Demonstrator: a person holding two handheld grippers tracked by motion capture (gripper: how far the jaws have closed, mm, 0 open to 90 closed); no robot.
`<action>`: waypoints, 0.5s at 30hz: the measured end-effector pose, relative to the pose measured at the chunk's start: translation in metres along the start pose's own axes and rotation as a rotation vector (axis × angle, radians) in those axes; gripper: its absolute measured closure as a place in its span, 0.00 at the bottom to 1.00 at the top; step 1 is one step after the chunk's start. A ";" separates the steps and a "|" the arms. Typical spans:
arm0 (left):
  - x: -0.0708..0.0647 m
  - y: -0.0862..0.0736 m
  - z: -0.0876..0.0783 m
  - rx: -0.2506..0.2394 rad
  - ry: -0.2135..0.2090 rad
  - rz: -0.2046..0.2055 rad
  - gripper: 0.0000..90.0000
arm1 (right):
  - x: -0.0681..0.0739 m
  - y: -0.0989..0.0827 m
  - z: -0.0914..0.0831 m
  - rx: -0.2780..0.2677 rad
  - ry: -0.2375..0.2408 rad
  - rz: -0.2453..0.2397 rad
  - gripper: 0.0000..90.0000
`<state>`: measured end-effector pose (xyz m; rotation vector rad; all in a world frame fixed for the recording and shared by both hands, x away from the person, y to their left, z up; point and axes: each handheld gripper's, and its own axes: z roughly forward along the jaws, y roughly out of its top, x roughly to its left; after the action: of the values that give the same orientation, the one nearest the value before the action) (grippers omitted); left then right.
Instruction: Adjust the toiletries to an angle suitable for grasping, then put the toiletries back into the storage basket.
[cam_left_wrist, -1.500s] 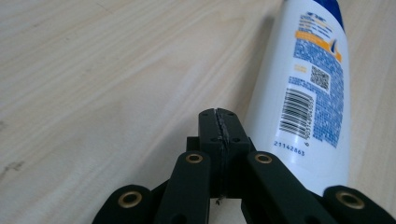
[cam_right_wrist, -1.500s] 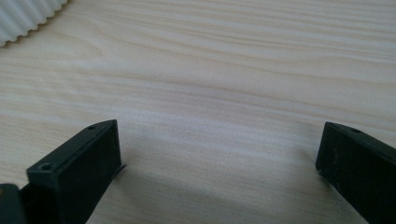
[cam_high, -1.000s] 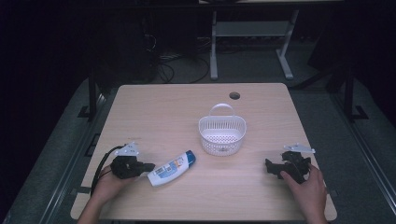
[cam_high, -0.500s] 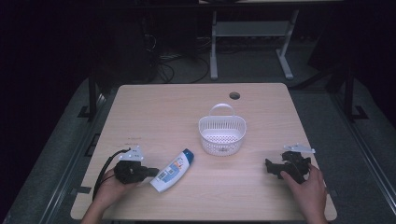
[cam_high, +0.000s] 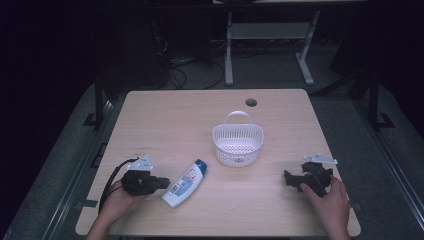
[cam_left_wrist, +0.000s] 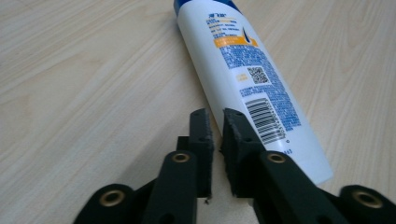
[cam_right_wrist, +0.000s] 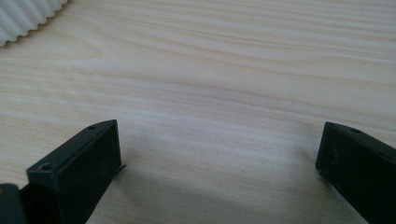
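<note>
Left gripper (cam_left_wrist: 215, 122): jaws stand a narrow slit apart and have just been parting, nothing between them; the tips sit against the lower flank of the shampoo bottle (cam_left_wrist: 252, 84), the right-hand jaw just touching or nearly touching its barcode side, exact contact not clear. In the high view the left gripper (cam_high: 165, 183) lies at about 9 o'clock of the bottle (cam_high: 186, 183), which rests on its side on the desk (cam_high: 175, 120), white base toward the near edge, blue cap pointing to roughly 1 o'clock, toward the white basket (cam_high: 238, 145), which is well apart from it. Judgement: the step in hand looks like taking hold of the bottle. To do it well, the jaws need to part much wider than the body, straddle it across its middle rather than the tapered base, and close squarely so the slick plastic does not squirt out. Right gripper (cam_right_wrist: 219, 149): jaws spread wide, released, bare desk between them; it rests at the basket's 4 o'clock (cam_high: 287, 179). Against the earlier frames: the bottle has swung, its base now farther from the left hand (cam_high: 120, 200) and its axis steeper; the right gripper is unchanged.
</note>
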<state>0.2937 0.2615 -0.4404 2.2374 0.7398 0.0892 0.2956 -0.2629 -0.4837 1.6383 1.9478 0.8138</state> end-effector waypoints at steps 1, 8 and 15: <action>0.001 0.001 0.000 0.002 0.000 -0.007 0.85 | 0.000 0.000 0.000 0.000 0.000 0.000 0.00; 0.004 0.010 -0.004 -0.016 0.044 -0.039 0.54 | 0.000 0.000 0.000 0.000 0.000 0.000 0.00; 0.001 0.028 -0.003 -0.022 0.080 -0.049 0.37 | 0.000 0.000 0.000 0.000 0.000 0.000 0.00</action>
<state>0.3072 0.2489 -0.4190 2.2042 0.8322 0.1625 0.2956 -0.2628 -0.4837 1.6385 1.9478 0.8140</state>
